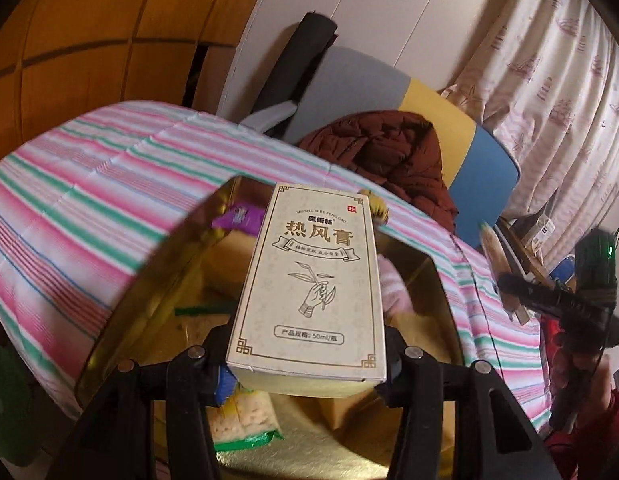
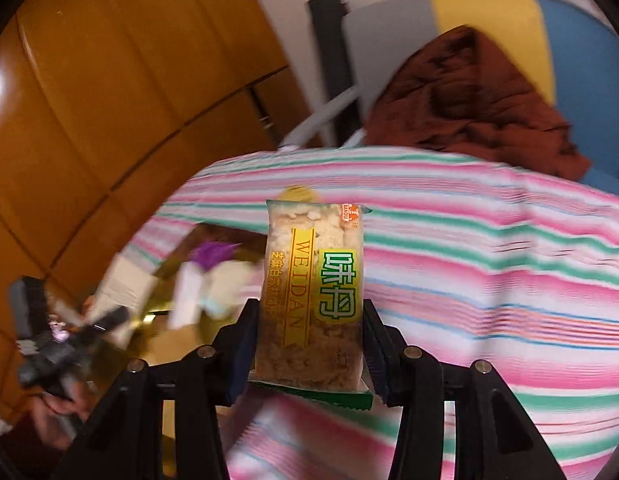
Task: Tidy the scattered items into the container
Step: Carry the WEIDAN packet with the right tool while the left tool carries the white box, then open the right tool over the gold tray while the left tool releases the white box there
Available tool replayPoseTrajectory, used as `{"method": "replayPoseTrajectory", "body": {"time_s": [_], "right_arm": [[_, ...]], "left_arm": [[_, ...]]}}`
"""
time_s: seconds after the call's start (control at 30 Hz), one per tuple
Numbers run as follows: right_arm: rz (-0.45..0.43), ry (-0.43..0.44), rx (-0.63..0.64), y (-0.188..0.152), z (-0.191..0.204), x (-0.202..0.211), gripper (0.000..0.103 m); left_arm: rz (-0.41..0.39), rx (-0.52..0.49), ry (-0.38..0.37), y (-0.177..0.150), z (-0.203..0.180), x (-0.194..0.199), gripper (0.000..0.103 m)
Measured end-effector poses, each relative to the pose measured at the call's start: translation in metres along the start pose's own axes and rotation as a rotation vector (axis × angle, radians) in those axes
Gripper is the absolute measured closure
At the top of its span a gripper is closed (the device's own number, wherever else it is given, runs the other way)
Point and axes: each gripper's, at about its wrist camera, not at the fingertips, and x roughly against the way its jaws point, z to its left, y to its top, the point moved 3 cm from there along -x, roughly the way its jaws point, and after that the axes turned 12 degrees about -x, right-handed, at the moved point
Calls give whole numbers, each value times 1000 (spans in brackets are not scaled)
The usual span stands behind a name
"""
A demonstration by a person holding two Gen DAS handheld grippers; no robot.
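Crowding gold tin [image 1: 121,320]: snack packets [image 1: 245,412], purple wrapper [image 1: 237,216].

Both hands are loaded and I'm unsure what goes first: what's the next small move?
Probably lower the left gripper slightly and open it: its cream box already hangs over the gold tin, while the right gripper's snack packet is over striped cloth.

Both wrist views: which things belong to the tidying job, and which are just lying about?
Job:
- white box, in left hand-held gripper
- snack pack, in right hand-held gripper
- gold tin
- second snack pack and purple packet, already inside the tin

Lying about:
- brown jacket
- chair
- curtain
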Motion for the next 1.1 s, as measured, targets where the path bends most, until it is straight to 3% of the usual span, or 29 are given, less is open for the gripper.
{"method": "replayPoseTrajectory", "body": {"time_s": [0.27, 0.6, 0.73, 0.97, 1.1], "right_arm": [[96, 75, -20, -19, 54, -50, 54], [136, 18, -58, -22, 65, -96, 49], [127, 59, -83, -20, 69, -91, 34], [57, 42, -29, -19, 74, -65, 33], [65, 63, -27, -21, 72, -61, 33]], "left_arm": [[37, 4, -13, -18, 3, -7, 50], [77, -6, -7, -32, -4, -18, 50], [71, -6, 2, -32, -8, -10, 44], [-11, -14, -1, -25, -12, 10, 43], [-58, 19, -8, -22, -6, 18, 45]]}}
